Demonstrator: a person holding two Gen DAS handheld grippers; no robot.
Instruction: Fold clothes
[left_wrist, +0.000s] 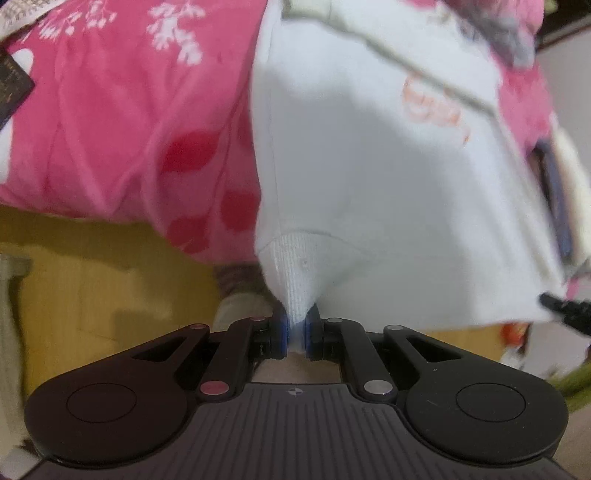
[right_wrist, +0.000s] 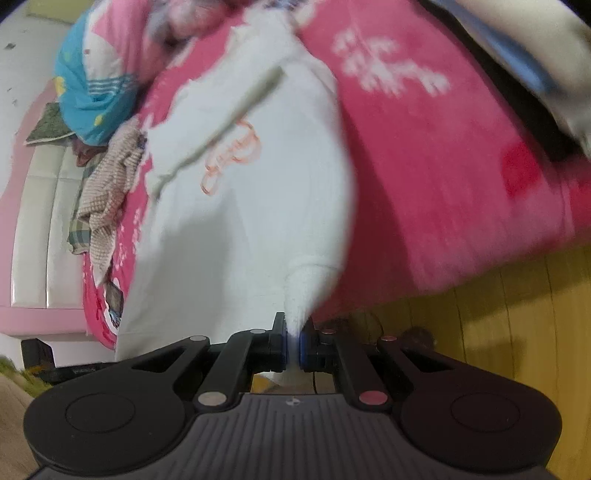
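Tools (left_wrist: 295, 332) (right_wrist: 293, 339) over pink bedspread (left_wrist: 122, 122), yellow floor (right_wrist: 517, 314)

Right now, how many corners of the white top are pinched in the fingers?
2. The left gripper pinches one ribbed corner of the white top; the right gripper pinches another. Other corners are hidden in folds on the pink bedspread.

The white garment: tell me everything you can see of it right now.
The white garment looks like a soft knit top with a faint orange-pink print on its front and a greyish band crossing it higher up. Its edge ends in ribbed trim. The left tool is shut on one ribbed corner, the right tool on another, so the cloth stretches from both pinches up onto the pink bedspread, where its far part lies. It is blurred, so the print cannot be read.
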